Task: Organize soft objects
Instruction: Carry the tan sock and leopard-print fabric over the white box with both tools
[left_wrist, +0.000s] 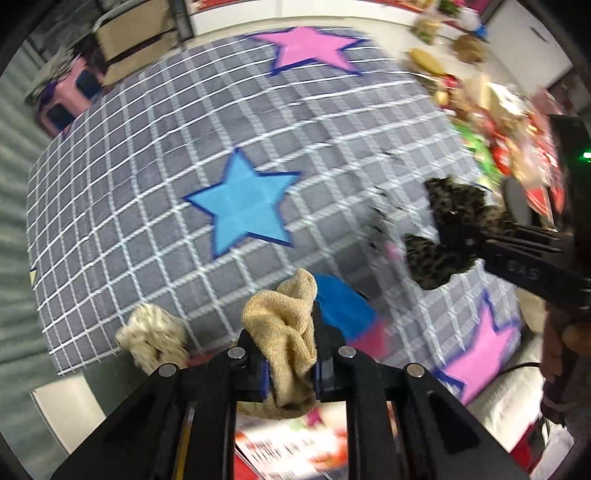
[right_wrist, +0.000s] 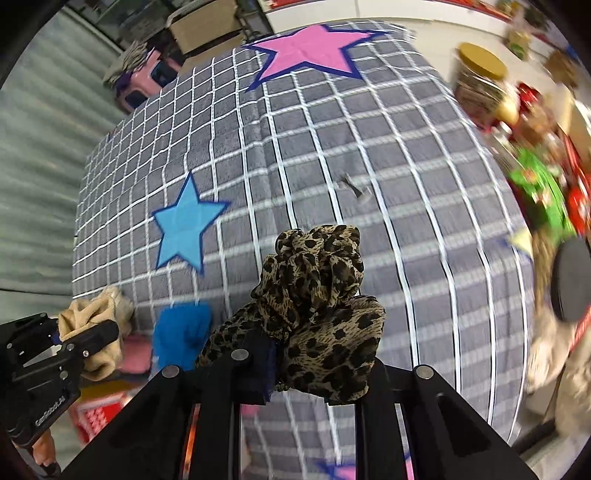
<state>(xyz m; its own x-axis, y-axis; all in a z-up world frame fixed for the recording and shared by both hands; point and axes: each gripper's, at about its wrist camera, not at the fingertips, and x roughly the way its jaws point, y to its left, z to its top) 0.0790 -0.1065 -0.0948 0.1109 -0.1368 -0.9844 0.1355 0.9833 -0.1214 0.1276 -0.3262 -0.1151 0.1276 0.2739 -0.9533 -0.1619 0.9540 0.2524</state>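
Above the grey checked blanket (left_wrist: 155, 192) with its blue and pink stars, we see our left gripper (left_wrist: 290, 369) clamped on a bunched beige knitted cloth (left_wrist: 284, 332), lifted off the surface. Our right gripper (right_wrist: 291, 373) pinches a crumpled leopard-print fabric piece (right_wrist: 317, 295) likewise. A bright blue soft item (left_wrist: 343, 306) lies on the blanket's near edge, beside a cream patterned cloth (left_wrist: 151, 339).
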